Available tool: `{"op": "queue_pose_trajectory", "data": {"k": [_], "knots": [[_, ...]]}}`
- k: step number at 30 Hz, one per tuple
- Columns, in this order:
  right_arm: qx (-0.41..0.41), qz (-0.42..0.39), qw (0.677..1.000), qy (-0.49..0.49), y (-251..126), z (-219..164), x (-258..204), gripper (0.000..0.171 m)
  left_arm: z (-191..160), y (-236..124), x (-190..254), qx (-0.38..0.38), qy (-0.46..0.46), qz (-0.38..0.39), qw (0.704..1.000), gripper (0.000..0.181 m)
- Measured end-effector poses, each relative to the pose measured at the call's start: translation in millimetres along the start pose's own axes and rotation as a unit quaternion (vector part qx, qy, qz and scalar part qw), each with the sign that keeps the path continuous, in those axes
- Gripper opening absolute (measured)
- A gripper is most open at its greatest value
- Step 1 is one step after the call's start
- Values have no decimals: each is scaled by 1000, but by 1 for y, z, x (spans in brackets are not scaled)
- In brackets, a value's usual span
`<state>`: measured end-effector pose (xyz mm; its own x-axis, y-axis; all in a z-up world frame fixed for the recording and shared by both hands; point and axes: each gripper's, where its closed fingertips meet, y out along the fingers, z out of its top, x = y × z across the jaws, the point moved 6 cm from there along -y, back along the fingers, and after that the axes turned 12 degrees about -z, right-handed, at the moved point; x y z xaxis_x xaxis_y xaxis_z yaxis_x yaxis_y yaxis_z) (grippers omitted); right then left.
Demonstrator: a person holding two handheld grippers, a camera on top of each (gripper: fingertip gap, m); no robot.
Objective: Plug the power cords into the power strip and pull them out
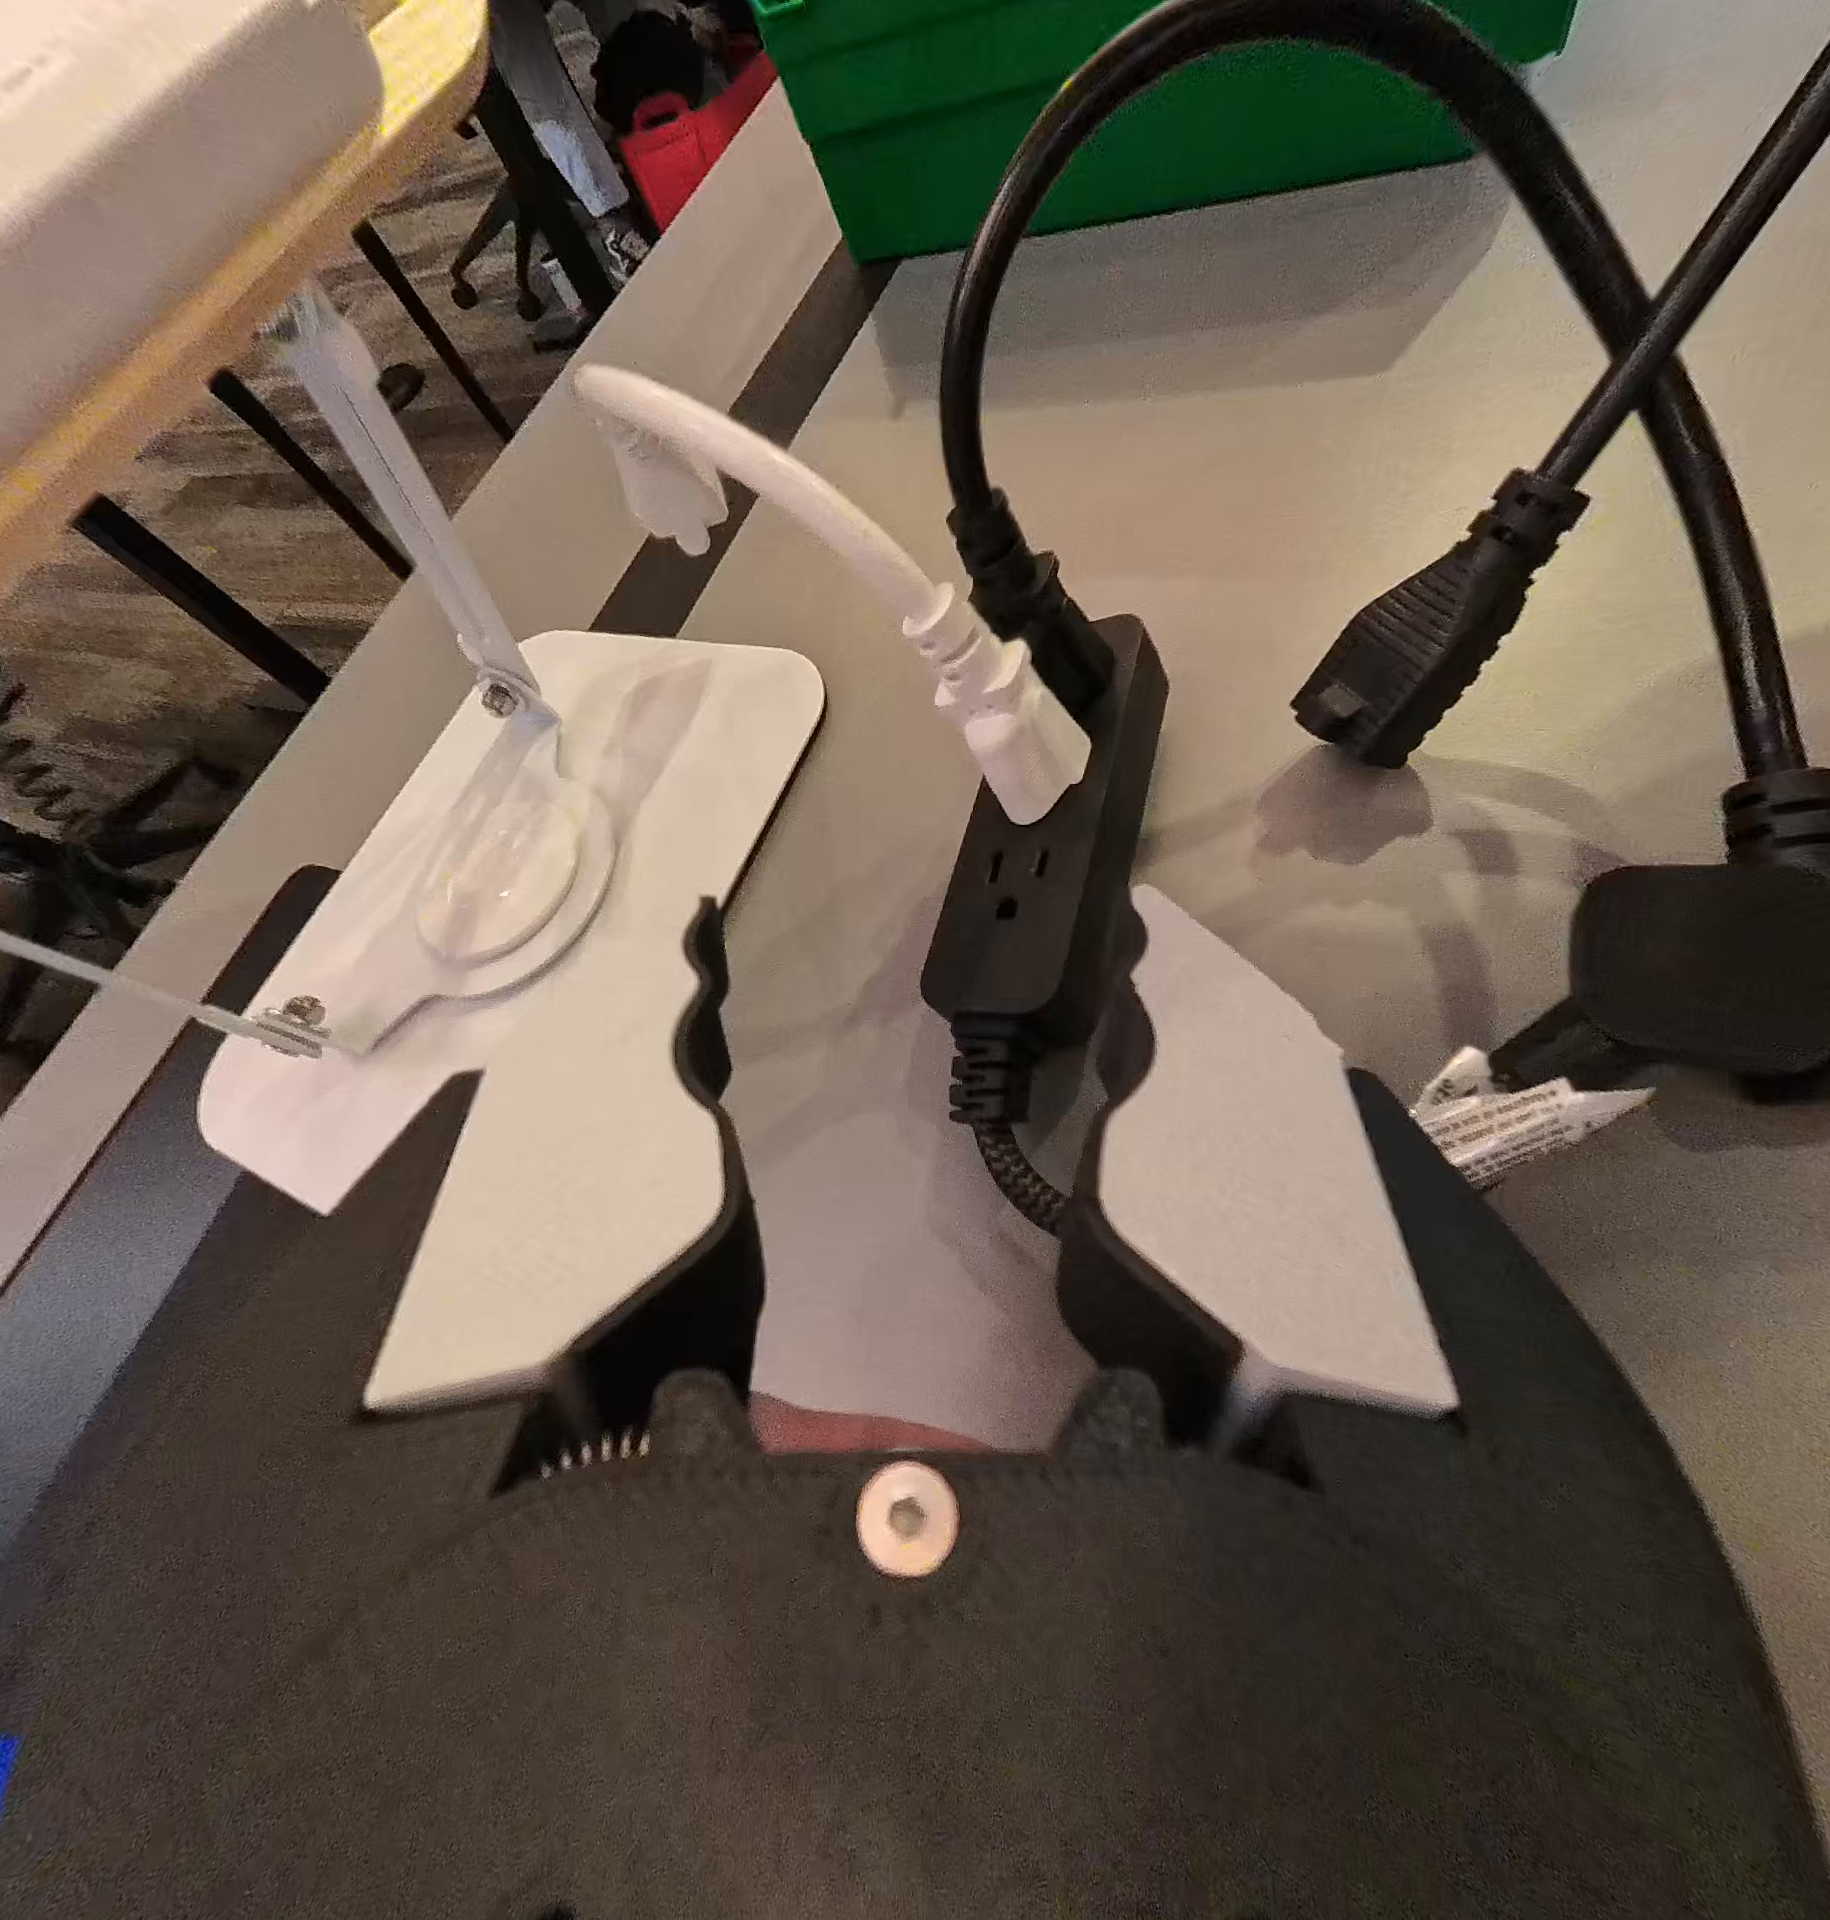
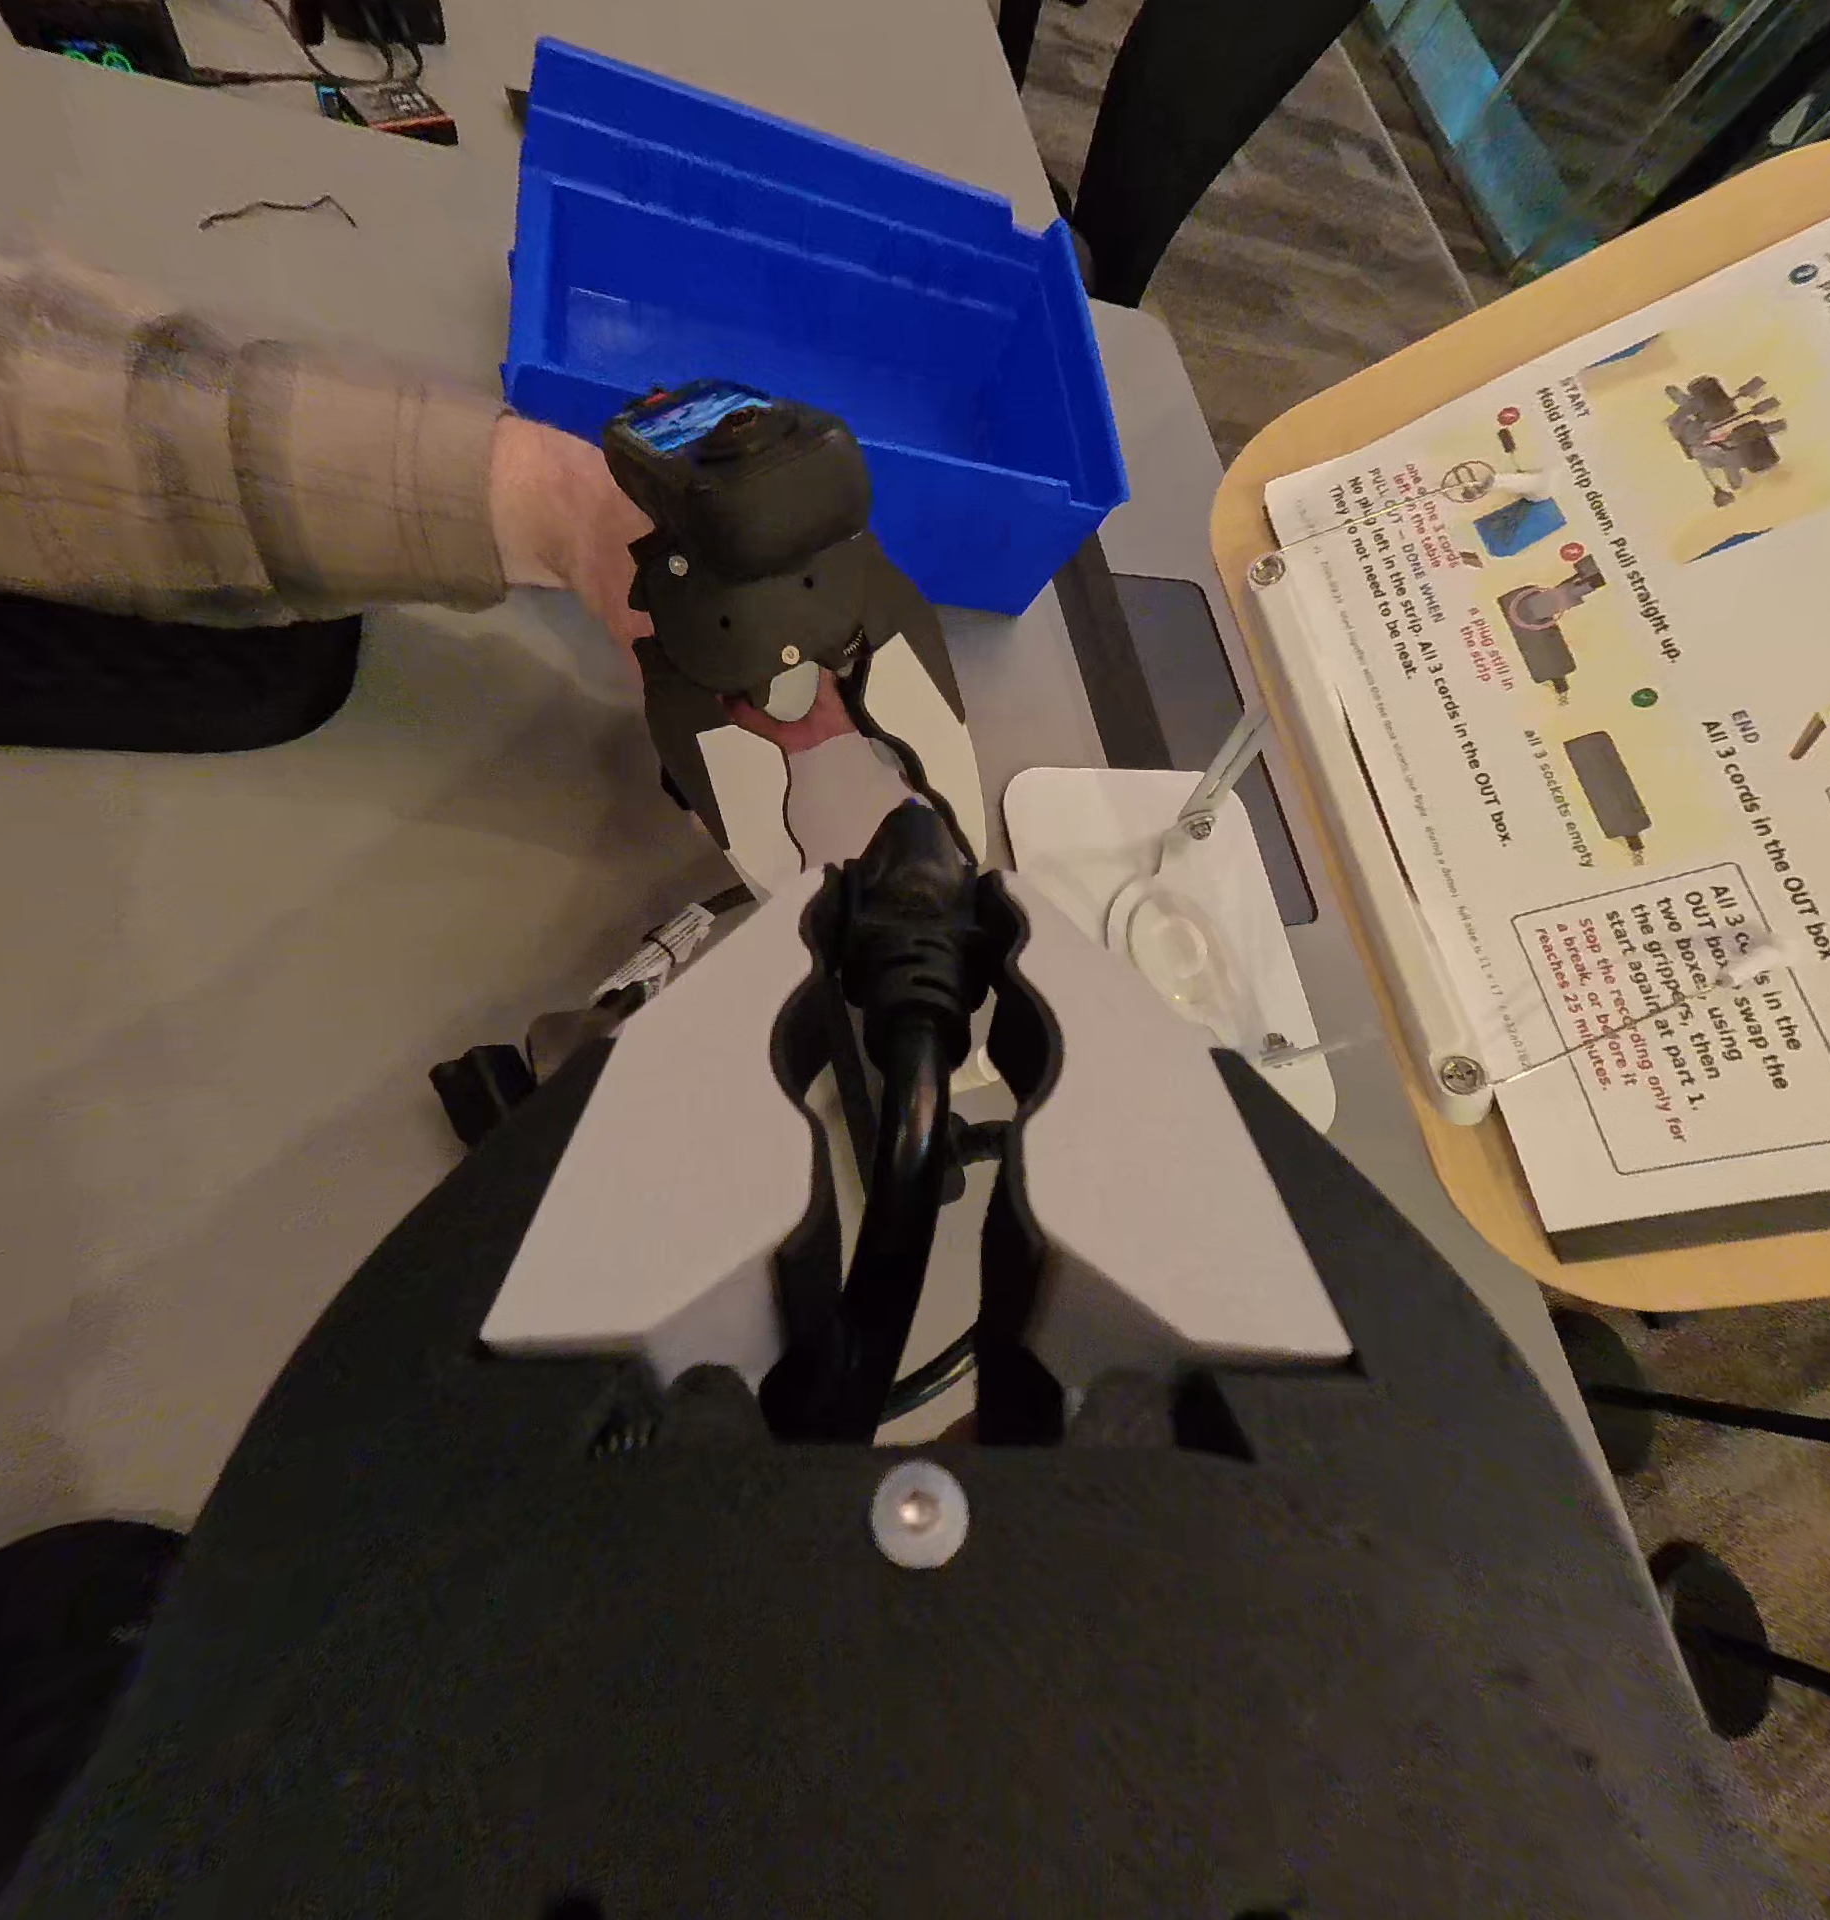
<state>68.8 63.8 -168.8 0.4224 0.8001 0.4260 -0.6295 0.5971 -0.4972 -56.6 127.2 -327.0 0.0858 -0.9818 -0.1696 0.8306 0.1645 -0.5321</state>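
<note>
A black power strip (image 1: 1046,842) lies on the grey table. A white plug (image 1: 1004,717) sits in its middle socket and a black plug (image 1: 1046,623) in its far socket. The near socket is bare. My left gripper (image 1: 926,925) is open and straddles the strip's near end, with the strip close to its right finger. It also shows in the right wrist view (image 2: 849,779). My right gripper (image 2: 911,883) points down over the black plug (image 2: 911,914), its fingers close on either side of the plug and cord. The left wrist view shows no fingers at that plug.
A black socket end (image 1: 1430,644) and a flat angled plug (image 1: 1721,966) lie right of the strip. A green bin (image 1: 1098,135) stands behind and a blue bin (image 2: 807,343) opposite. A white stand base (image 1: 537,831) sits by the table edge. An instruction sheet (image 2: 1617,727) lies on a wooden side table. Left tips to right tips: about 15 cm. The white plug (image 1: 1004,717) lies some 6 cm from my left tips, 20 cm from my right tips.
</note>
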Motion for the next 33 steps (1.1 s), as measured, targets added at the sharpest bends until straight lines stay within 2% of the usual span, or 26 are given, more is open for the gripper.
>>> {"op": "queue_pose_trajectory", "data": {"k": [1,5,13,17,21,24,30,33], "knots": [[-3,5,1000,0,4,-1,0,22,-3,1,0,0,-6,-5,1000,69],[-18,20,1000,-2,16,-5,0,23,-20,8,3,-47,-6,-25,999,68],[-35,50,998,0,31,-15,-4,23,-31,26,7,-59,-14,-60,996,56],[-51,64,997,-4,38,-23,-8,23,-30,31,8,-54,-17,-70,996,43],[-58,77,995,7,44,-30,-7,22,-20,25,5,-41,-16,-76,996,51],[-64,80,995,9,45,-34,-5,23,-10,23,-2,-19,-32,-86,996,47],[-70,85,994,8,50,-36,-4,23,-26,46,-3,-57,-68,-127,988,40],[-79,91,993,8,56,-42,-4,23,-28,48,-1,-71,-51,-115,990,40]]}}
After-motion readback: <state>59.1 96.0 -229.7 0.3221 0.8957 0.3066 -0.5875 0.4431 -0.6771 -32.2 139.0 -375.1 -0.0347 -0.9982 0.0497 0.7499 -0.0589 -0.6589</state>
